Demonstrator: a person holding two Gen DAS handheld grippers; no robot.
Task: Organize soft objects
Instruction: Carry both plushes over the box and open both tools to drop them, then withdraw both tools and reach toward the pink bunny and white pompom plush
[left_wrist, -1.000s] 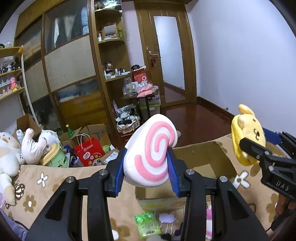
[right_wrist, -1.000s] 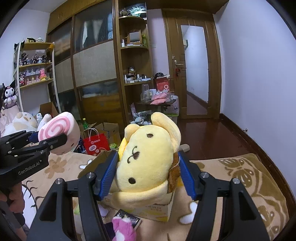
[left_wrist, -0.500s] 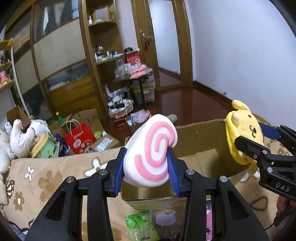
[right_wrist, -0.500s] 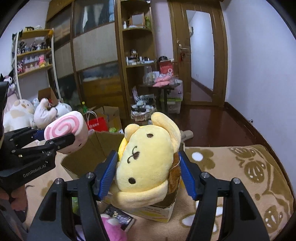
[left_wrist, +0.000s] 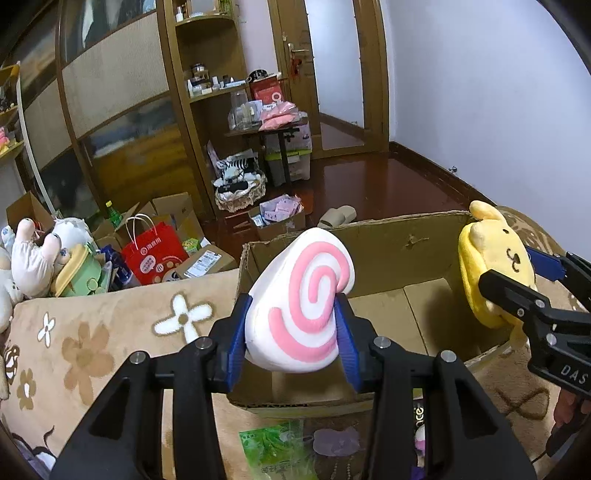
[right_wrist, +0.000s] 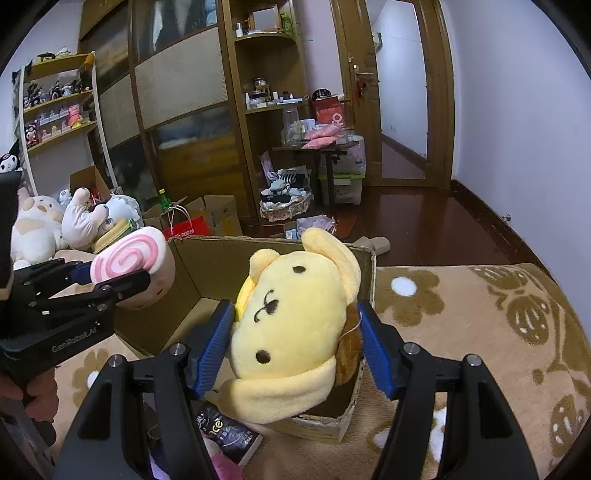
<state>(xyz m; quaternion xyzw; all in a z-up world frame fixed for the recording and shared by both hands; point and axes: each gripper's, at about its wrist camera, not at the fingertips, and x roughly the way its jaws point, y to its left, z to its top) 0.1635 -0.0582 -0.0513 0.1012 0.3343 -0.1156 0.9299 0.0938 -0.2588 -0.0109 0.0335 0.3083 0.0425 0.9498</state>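
Observation:
My left gripper (left_wrist: 291, 339) is shut on a white plush with a pink swirl (left_wrist: 301, 299) and holds it over the near left corner of an open cardboard box (left_wrist: 384, 254). My right gripper (right_wrist: 297, 347) is shut on a yellow dog plush (right_wrist: 291, 325) and holds it over the box's right side (right_wrist: 207, 266). The swirl plush shows in the right wrist view (right_wrist: 129, 254), and the yellow plush shows in the left wrist view (left_wrist: 491, 266). The box floor looks bare.
The box sits on a beige flowered blanket (left_wrist: 92, 332). A green packet (left_wrist: 277, 450) and a dark packet (right_wrist: 225, 432) lie in front of the box. Plush toys (right_wrist: 40, 225) are piled at the left, with a red bag (left_wrist: 155, 251) and cartons on the floor beyond.
Both grippers have tilted down and moved closer to the box, each still holding its plush. The box interior now fills more of both views.

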